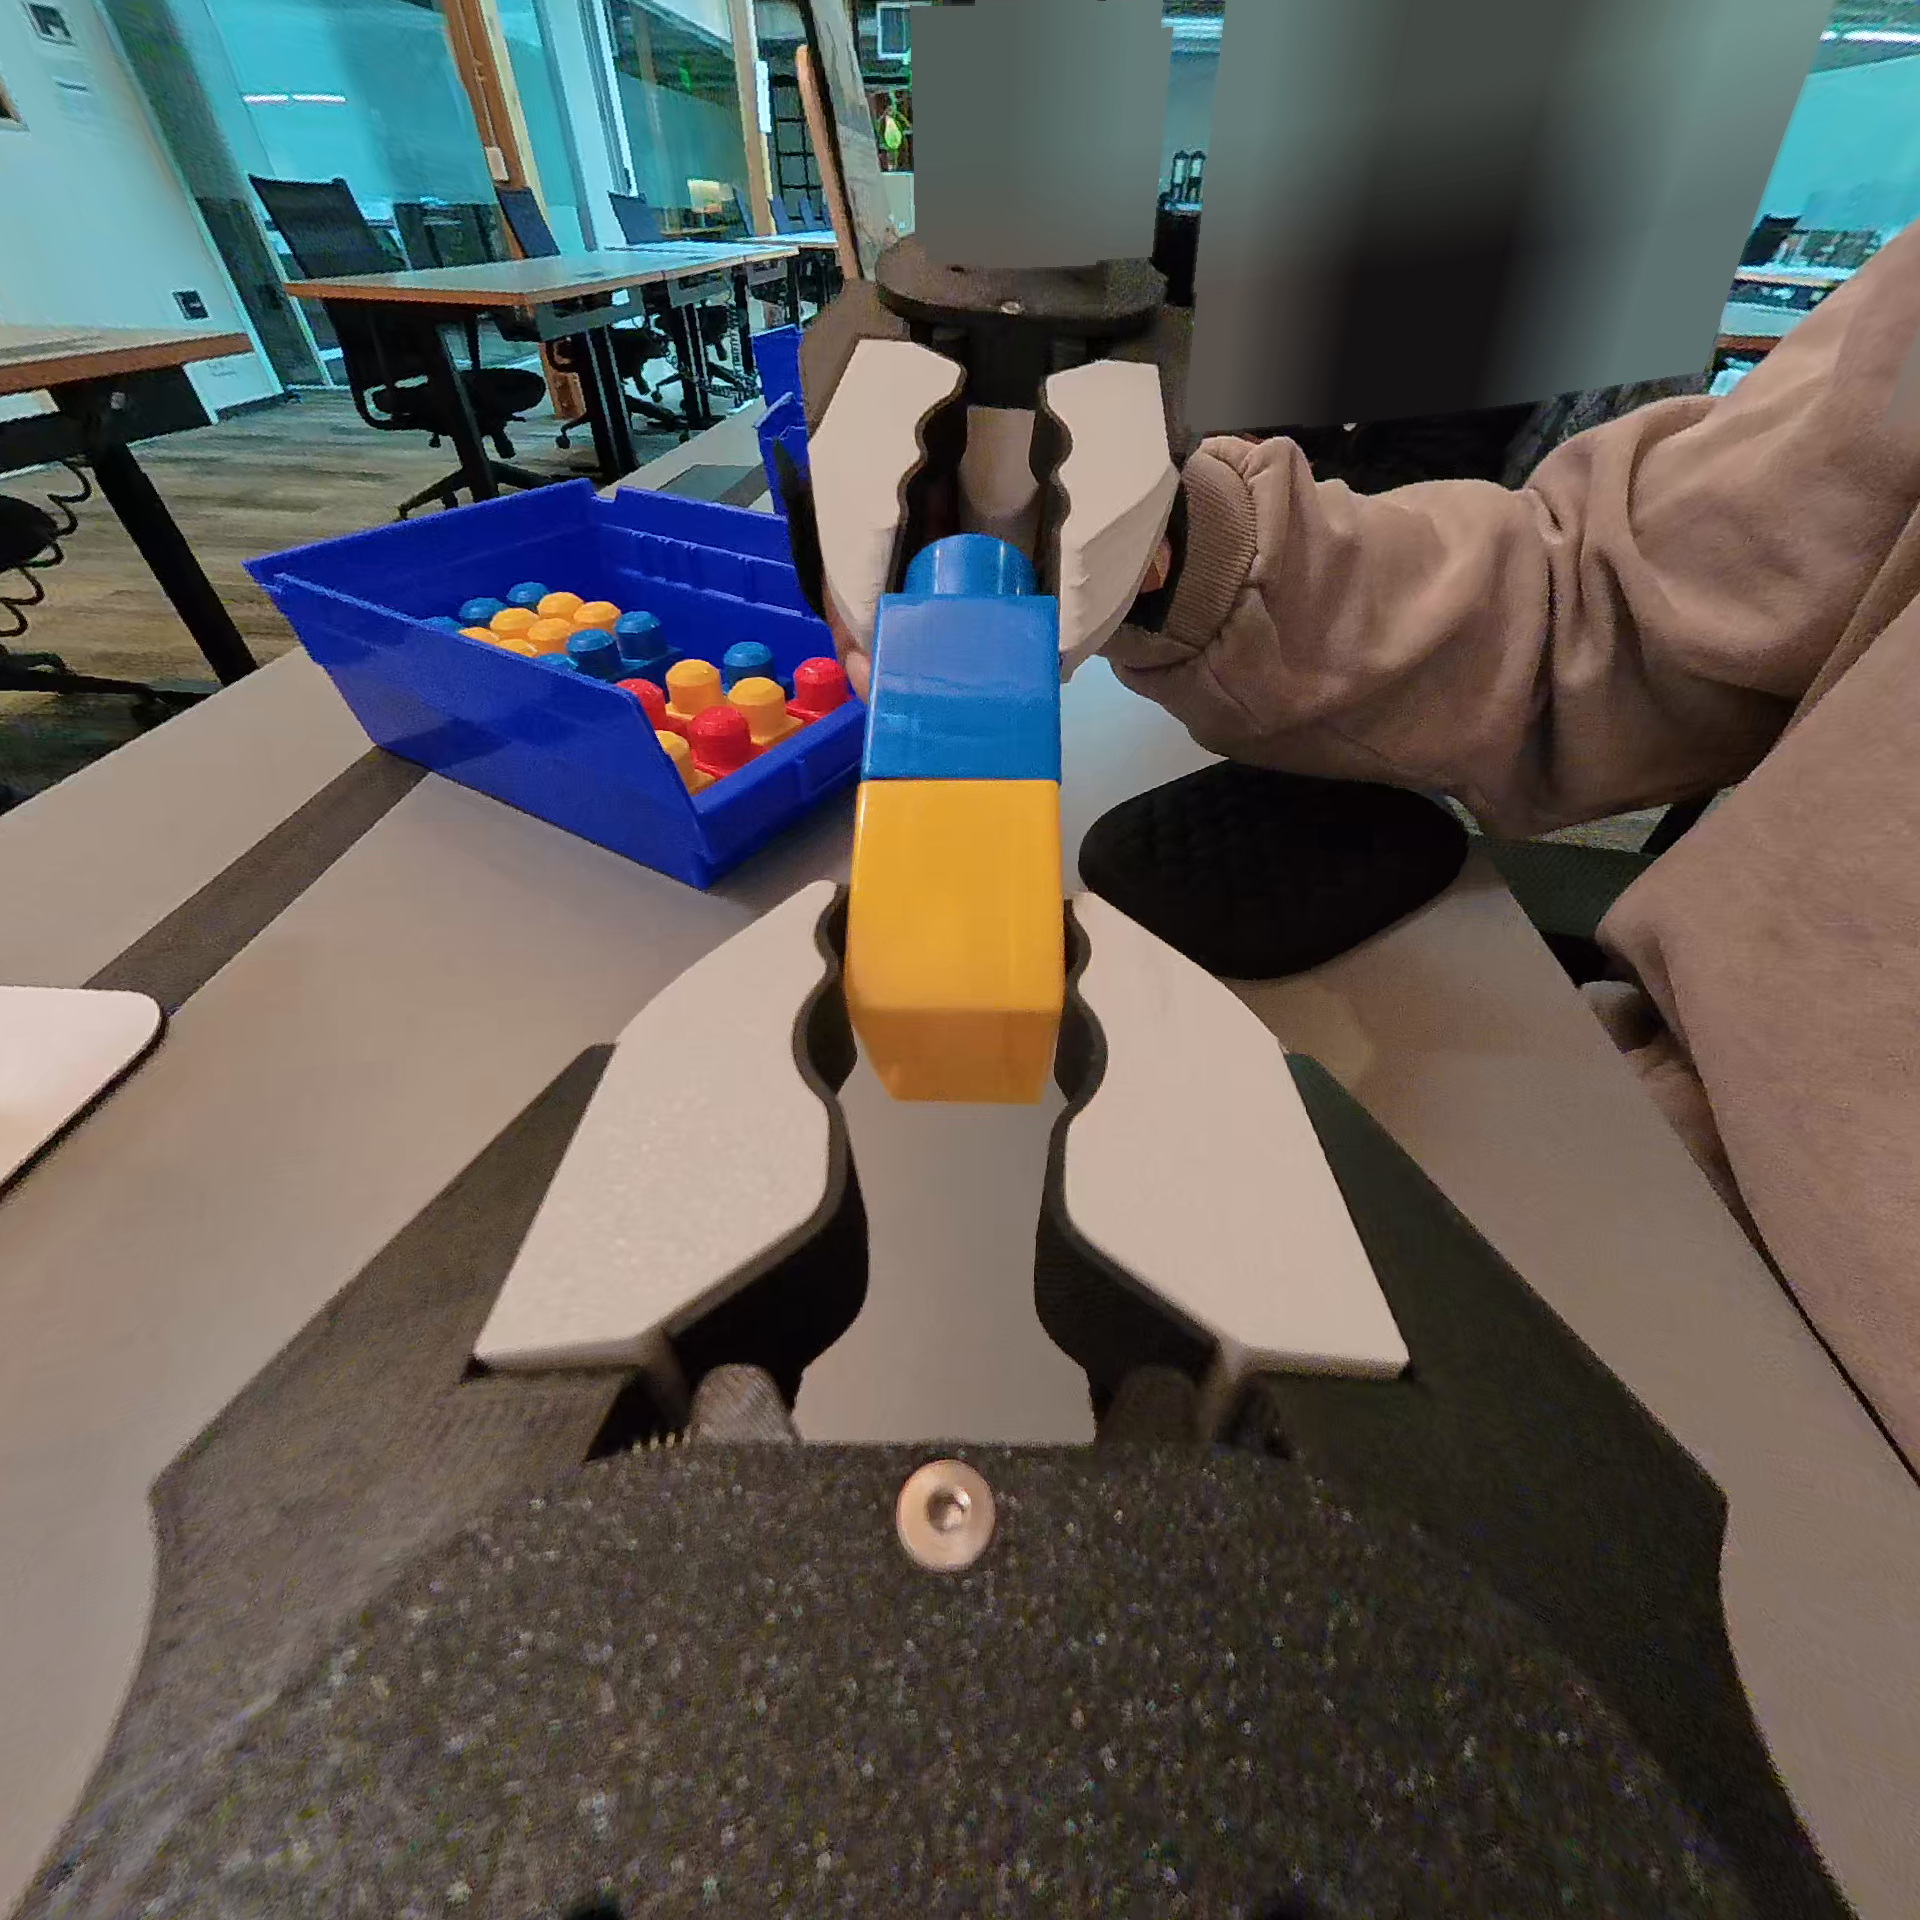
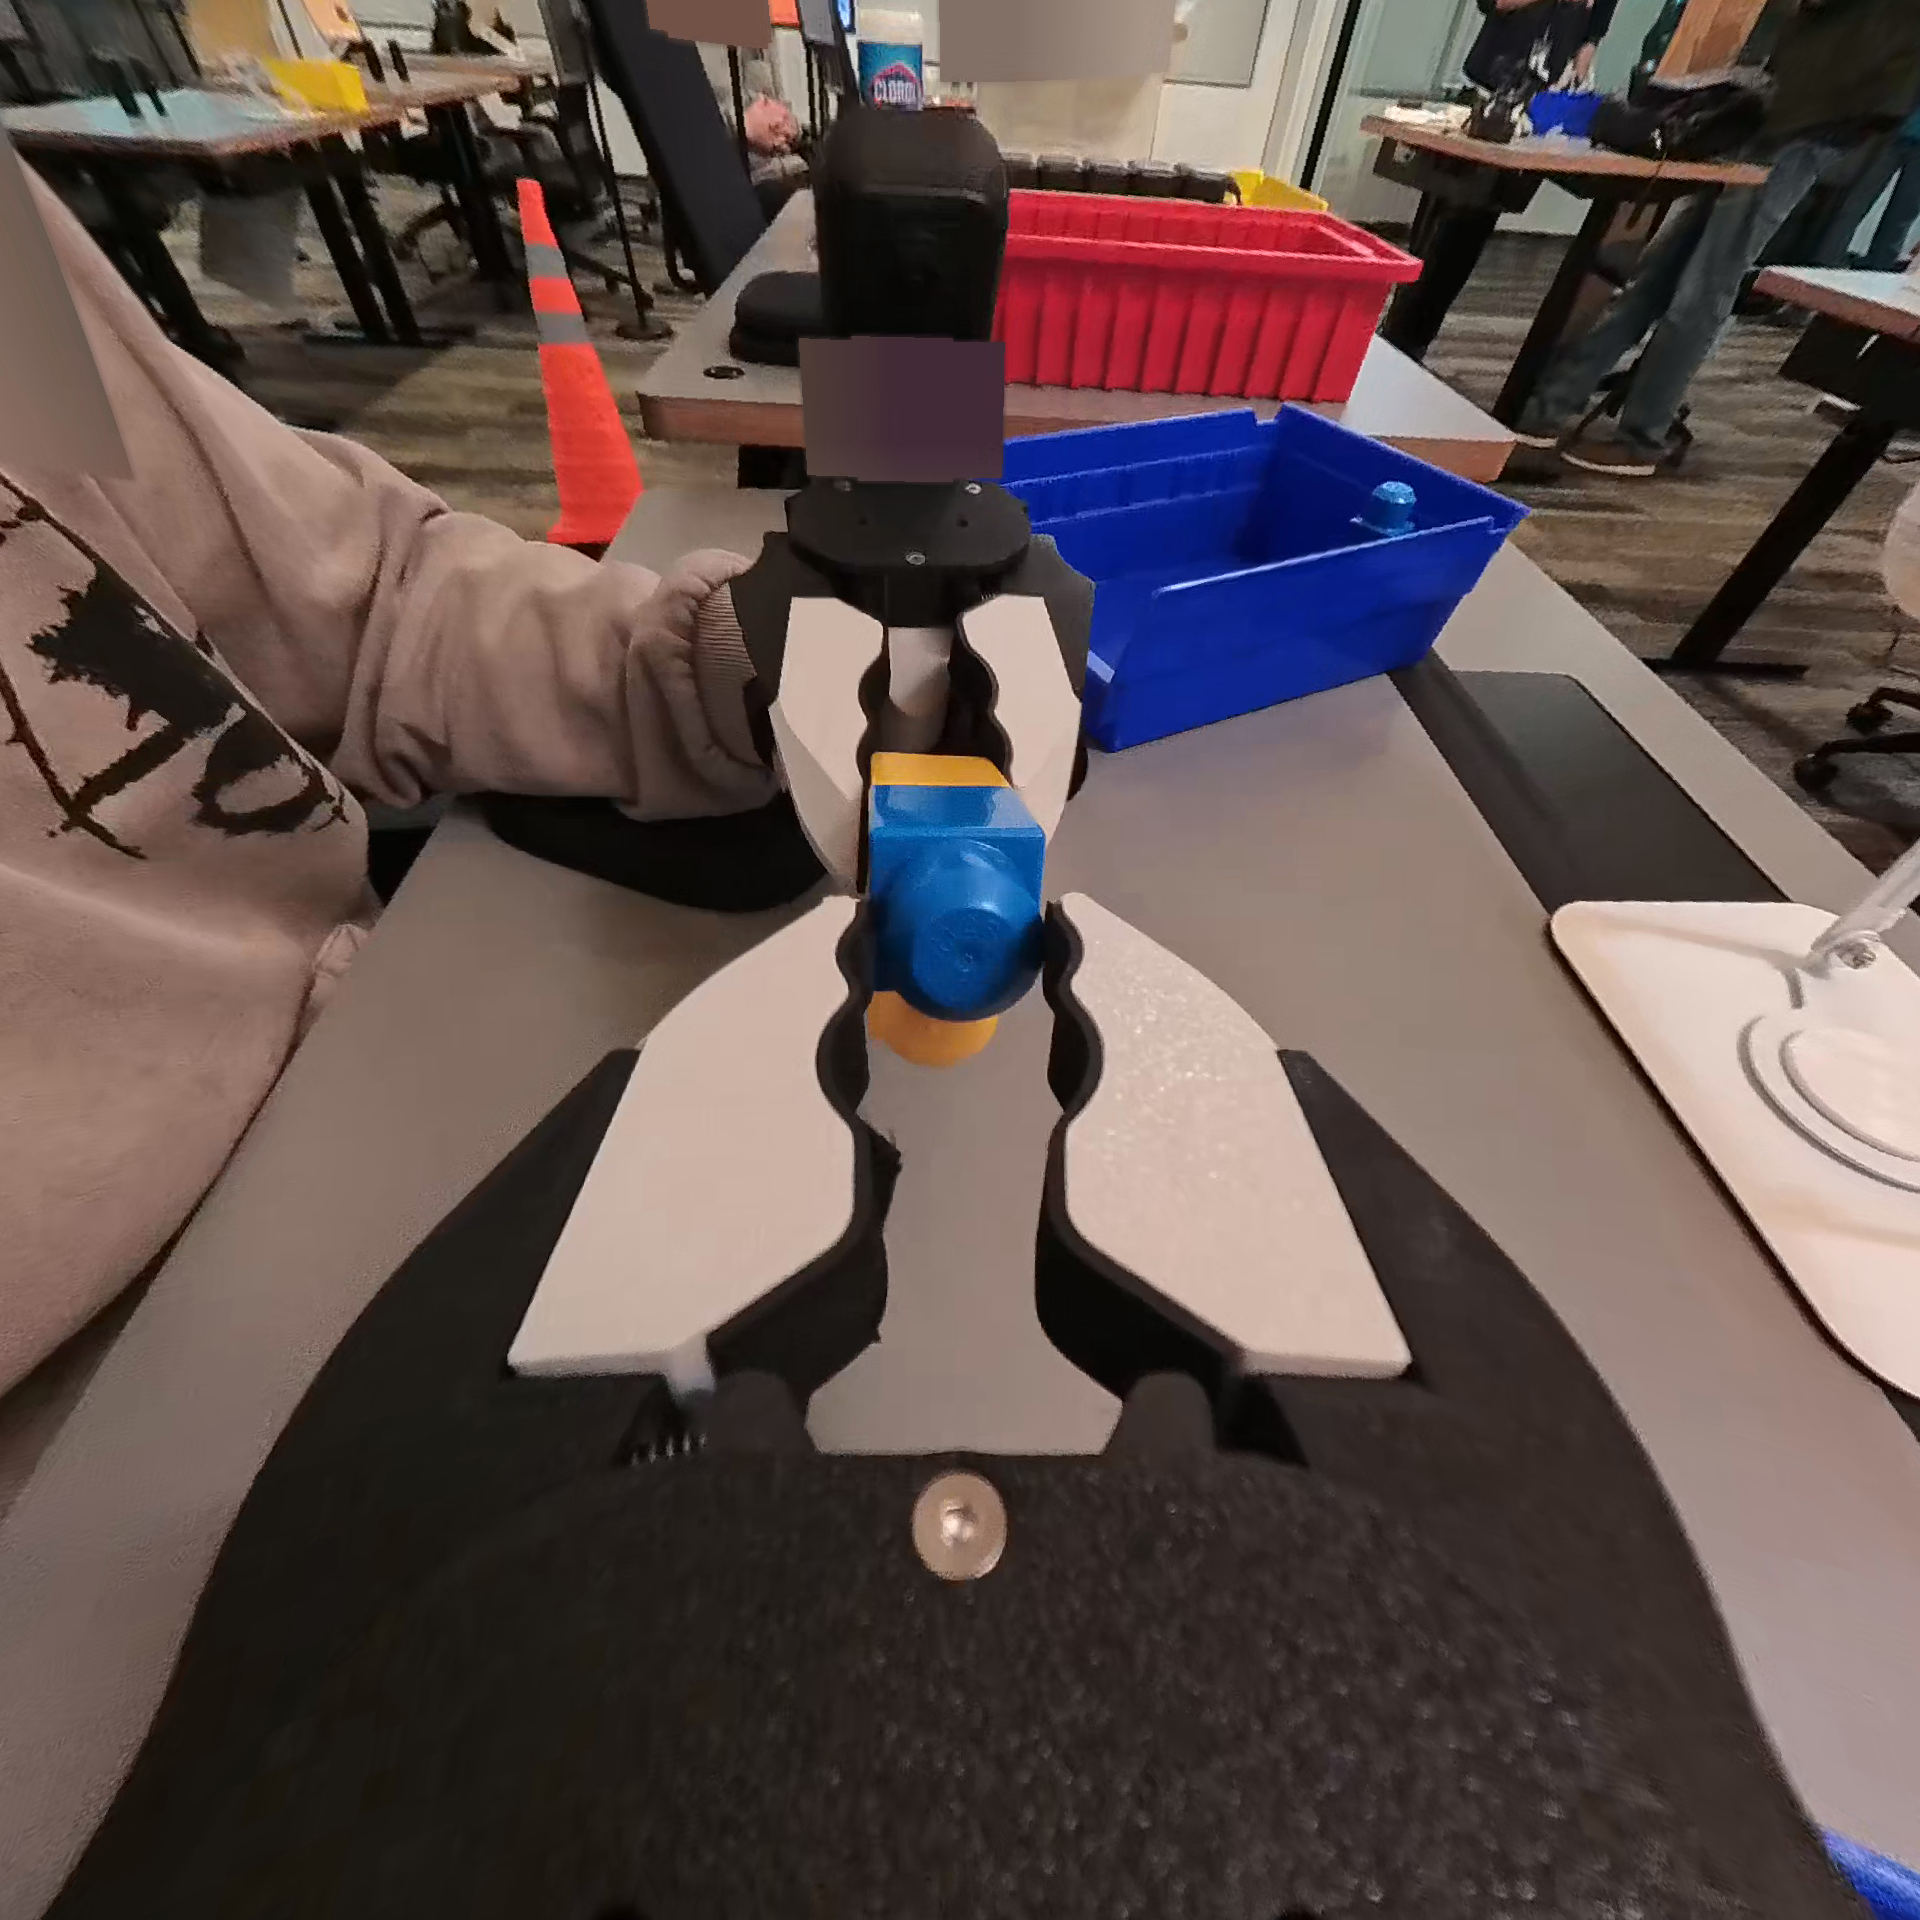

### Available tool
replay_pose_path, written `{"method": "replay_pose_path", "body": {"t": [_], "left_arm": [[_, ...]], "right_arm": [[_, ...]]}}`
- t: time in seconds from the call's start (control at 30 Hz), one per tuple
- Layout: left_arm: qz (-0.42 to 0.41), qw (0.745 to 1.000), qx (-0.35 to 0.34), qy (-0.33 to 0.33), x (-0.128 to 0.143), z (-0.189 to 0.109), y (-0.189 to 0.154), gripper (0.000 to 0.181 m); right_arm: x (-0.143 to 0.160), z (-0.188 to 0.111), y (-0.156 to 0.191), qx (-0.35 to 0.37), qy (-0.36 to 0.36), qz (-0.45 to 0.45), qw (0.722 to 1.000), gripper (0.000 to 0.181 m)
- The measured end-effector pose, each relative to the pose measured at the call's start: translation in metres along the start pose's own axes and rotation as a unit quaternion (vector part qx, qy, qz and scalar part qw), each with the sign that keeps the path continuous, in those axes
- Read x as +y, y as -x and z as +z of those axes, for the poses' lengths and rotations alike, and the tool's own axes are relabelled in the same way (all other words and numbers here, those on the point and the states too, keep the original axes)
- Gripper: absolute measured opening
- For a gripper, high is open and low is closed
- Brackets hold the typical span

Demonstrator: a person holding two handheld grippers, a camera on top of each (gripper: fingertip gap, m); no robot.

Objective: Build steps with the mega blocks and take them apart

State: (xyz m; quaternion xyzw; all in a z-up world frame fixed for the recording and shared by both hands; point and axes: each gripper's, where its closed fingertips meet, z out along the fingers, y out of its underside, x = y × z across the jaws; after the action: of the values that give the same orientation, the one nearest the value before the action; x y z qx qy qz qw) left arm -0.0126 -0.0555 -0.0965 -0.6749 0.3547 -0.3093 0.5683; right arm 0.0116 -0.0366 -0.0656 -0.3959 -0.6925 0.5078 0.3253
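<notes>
A blue block (image 1: 961, 686) and a yellow block (image 1: 956, 894) are joined end to end and held level above the grey table (image 1: 416, 1039). My left gripper (image 1: 951, 914) is shut on the yellow block. My right gripper (image 2: 956, 925) faces it and is shut on the blue block's stud (image 2: 956, 951). The right gripper also shows in the left wrist view (image 1: 977, 551), and the left gripper in the right wrist view (image 2: 935, 790). A yellow stud (image 2: 930, 1034) shows below the blue stud.
A blue bin (image 1: 520, 748) holds several red, yellow and blue blocks. A second blue bin (image 2: 1299, 644) holds one blue block (image 2: 1387, 509). Around them are a black pad (image 1: 1268, 873), a white lamp base (image 2: 1766, 1091), a red bin (image 2: 1174, 301), an orange cone (image 2: 577, 395) and the person's sleeves (image 1: 1507, 623). Tip to tip, the grippers are about 5 cm apart.
</notes>
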Motion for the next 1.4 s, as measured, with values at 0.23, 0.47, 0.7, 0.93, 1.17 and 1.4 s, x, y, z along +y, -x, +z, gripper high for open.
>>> {"method": "replay_pose_path", "body": {"t": [0.23,0.47,0.7,0.93,1.17,1.4], "left_arm": [[0.003,1.000,-0.026,-0.012,-0.002,-0.009,0.010,0.036],[0.003,0.993,-0.097,-0.067,-0.018,-0.025,0.032,0.037],[0.004,0.981,-0.158,-0.112,-0.031,-0.043,0.050,0.037],[-0.004,0.981,-0.162,-0.107,-0.024,-0.042,0.055,0.037],[-0.010,0.982,-0.160,-0.100,-0.019,-0.041,0.058,0.037],[-0.013,0.982,-0.162,-0.096,-0.017,-0.040,0.059,0.037]], "right_arm": [[-0.022,-0.057,-0.016,0.041,0.035,-0.016,0.998,0.029],[0.014,-0.184,-0.108,0.199,0.284,-0.003,0.938,0.029],[0.137,-0.268,-0.140,0.201,0.518,0.102,0.825,0.029],[0.190,-0.266,-0.131,0.150,0.581,0.135,0.789,0.029],[0.195,-0.248,-0.107,0.094,0.584,0.149,0.792,0.029],[0.208,-0.233,-0.084,0.070,0.587,0.163,0.790,0.029]]}}
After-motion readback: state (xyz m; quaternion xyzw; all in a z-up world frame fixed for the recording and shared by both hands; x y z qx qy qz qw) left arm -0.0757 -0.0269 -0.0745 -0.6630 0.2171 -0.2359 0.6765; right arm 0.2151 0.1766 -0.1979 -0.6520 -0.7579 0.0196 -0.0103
